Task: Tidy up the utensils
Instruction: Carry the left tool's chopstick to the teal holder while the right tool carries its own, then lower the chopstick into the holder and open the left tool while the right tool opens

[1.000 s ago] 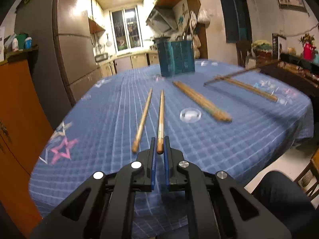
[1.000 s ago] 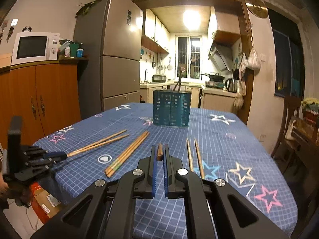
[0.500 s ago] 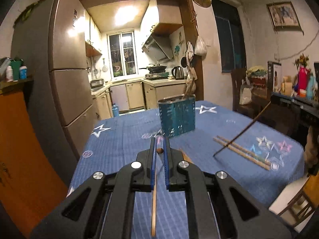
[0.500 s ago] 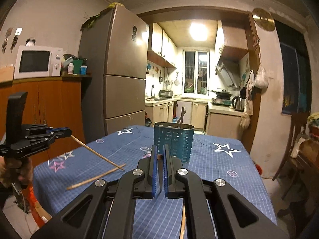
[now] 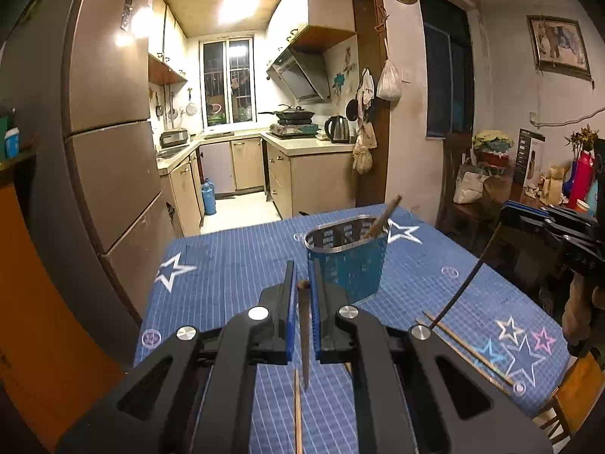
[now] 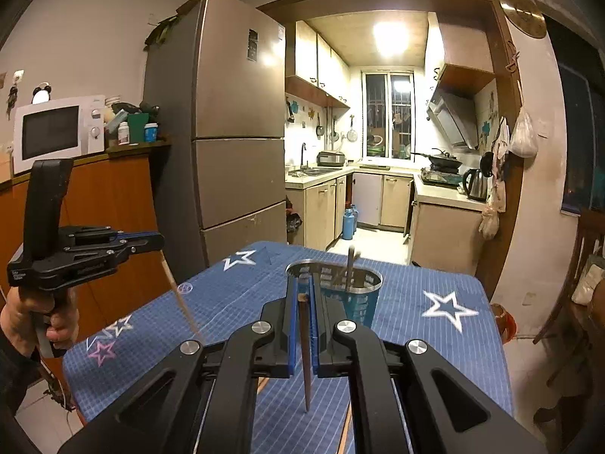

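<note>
Left hand-held gripper [image 5: 303, 304], lower centre, is clamped near the top of a thin, stiff, light brown wooden chopstick [image 5: 304, 344]; right hand-held gripper [image 6: 303, 312] likewise, both below the blue perforated utensil basket [image 5: 346, 255].

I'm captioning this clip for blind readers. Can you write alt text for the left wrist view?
The left gripper, shut on a chopstick that hangs tip down, is held above a blue starred tablecloth facing a blue holder with one utensil inside. At right, the right gripper holds another chopstick above loose chopsticks; a kitchen lies beyond.
</note>
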`<move>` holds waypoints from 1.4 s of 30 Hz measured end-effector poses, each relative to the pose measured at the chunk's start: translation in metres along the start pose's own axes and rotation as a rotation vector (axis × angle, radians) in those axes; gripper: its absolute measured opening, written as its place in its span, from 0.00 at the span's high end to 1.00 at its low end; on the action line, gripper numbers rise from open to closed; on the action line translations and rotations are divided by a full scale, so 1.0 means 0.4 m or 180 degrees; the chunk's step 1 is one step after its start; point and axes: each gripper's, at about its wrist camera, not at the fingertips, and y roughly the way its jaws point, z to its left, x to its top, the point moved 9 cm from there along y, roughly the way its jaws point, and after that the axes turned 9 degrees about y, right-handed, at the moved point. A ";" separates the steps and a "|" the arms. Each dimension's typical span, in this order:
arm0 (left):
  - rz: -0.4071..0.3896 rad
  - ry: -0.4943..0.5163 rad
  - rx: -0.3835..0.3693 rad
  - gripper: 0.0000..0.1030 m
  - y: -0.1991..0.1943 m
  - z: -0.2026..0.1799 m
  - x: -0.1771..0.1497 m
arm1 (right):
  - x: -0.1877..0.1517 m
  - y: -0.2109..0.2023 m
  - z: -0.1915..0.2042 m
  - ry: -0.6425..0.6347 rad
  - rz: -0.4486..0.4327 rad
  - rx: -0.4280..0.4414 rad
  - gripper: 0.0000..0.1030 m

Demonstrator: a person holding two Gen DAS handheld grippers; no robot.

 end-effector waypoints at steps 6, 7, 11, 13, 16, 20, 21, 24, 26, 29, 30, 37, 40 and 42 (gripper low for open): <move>-0.0054 -0.0030 -0.0046 0.95 0.033 0.016 0.109 | 0.153 0.027 -0.006 -0.0005 -0.0145 -0.0019 0.93; -0.0071 -0.0036 -0.0049 0.95 0.037 0.018 0.130 | 0.177 0.029 -0.011 -0.0004 -0.0171 -0.0030 0.93; -0.0164 -0.0058 -0.0030 0.95 0.062 0.028 0.234 | 0.316 0.045 -0.035 0.0020 -0.0296 -0.0091 0.93; -0.0208 -0.0088 -0.0014 0.95 0.076 0.037 0.280 | 0.372 0.055 -0.047 0.0041 -0.0320 -0.0103 0.93; -0.0309 -0.0176 -0.0012 0.95 0.095 0.056 0.357 | 0.465 0.076 -0.068 0.0027 -0.0380 -0.0173 0.93; -0.0387 -0.0225 -0.0018 0.95 0.118 0.064 0.435 | 0.555 0.111 -0.102 0.0057 -0.0437 -0.0235 0.93; -0.0387 -0.0219 -0.0022 0.95 0.129 0.062 0.451 | 0.572 0.123 -0.115 0.0098 -0.0440 -0.0234 0.93; -0.0391 -0.0192 -0.0026 0.95 0.165 0.053 0.481 | 0.599 0.160 -0.139 0.0119 -0.0436 -0.0272 0.93; -0.0380 -0.0178 -0.0031 0.95 0.189 0.043 0.492 | 0.602 0.193 -0.155 0.0140 -0.0399 -0.0300 0.93; -0.0353 -0.0166 -0.0030 0.95 0.225 0.037 0.484 | 0.578 0.243 -0.173 0.0176 -0.0313 -0.0312 0.93; -0.0332 -0.0174 -0.0052 0.95 0.240 0.034 0.477 | 0.565 0.256 -0.174 0.0187 -0.0286 -0.0309 0.93; -0.0113 -0.0174 -0.0061 0.95 0.342 0.026 0.410 | 0.433 0.371 -0.197 0.0275 -0.0012 -0.0283 0.93; -0.0034 -0.0204 -0.0092 0.95 0.375 0.021 0.375 | 0.393 0.397 -0.202 0.0306 0.0047 -0.0266 0.94; 0.0009 -0.0201 -0.0105 0.95 0.392 0.016 0.355 | 0.365 0.414 -0.201 0.0311 0.0098 -0.0270 0.93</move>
